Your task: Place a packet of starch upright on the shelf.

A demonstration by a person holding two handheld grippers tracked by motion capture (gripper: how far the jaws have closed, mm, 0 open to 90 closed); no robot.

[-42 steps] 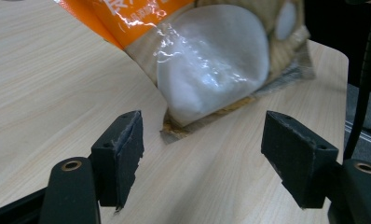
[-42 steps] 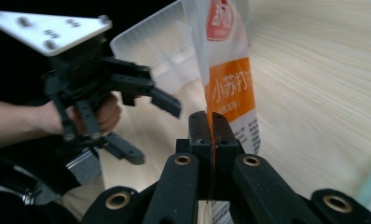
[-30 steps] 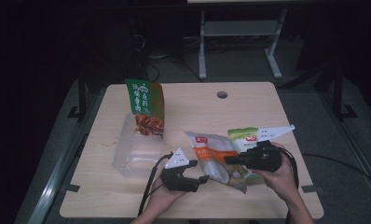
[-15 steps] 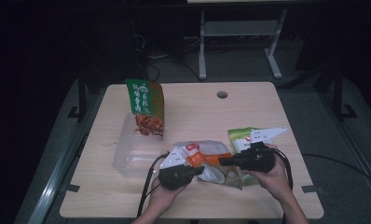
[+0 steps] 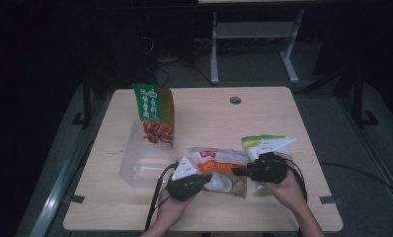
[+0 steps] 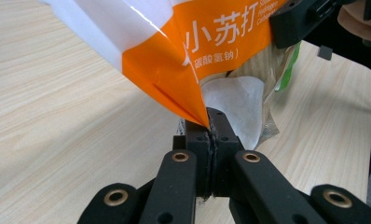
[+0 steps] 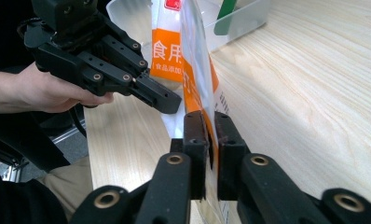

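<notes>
Left gripper (image 5: pixel 204 177): I have its jaws pressed together on the lower corner of the baking soda pouch (image 5: pixel 219 165); in the left gripper view (image 6: pixel 210 122) the orange corner (image 6: pixel 174 84) is pinched flat between the pads.
Right gripper (image 5: pixel 240 171): I have its jaws around the pouch's opposite edge; in the right gripper view (image 7: pixel 210 135) a narrow gap shows between the pads with the pouch edge (image 7: pixel 200 84) inside it. The jaws have just been opening, and I judge the grip released.
Baking soda pouch: white and orange, held between the two grippers just above the surface (image 5: pixel 263 118), near its front edge, tilted.
Under the pouch: a flat clear-and-tan packet (image 6: pixel 267 79) lies beneath it on the surface.
Green and white bag (image 5: pixel 263 145): lies flat behind the right gripper.
Clear plastic bin (image 5: pixel 145 165): sits left of the pouch.
Green snack bag (image 5: pixel 154 113): stands upright at the bin's far end.
Hands: my left hand (image 5: pixel 172 210) and right hand (image 5: pixel 286 185) each hold a gripper at the front edge.
</notes>
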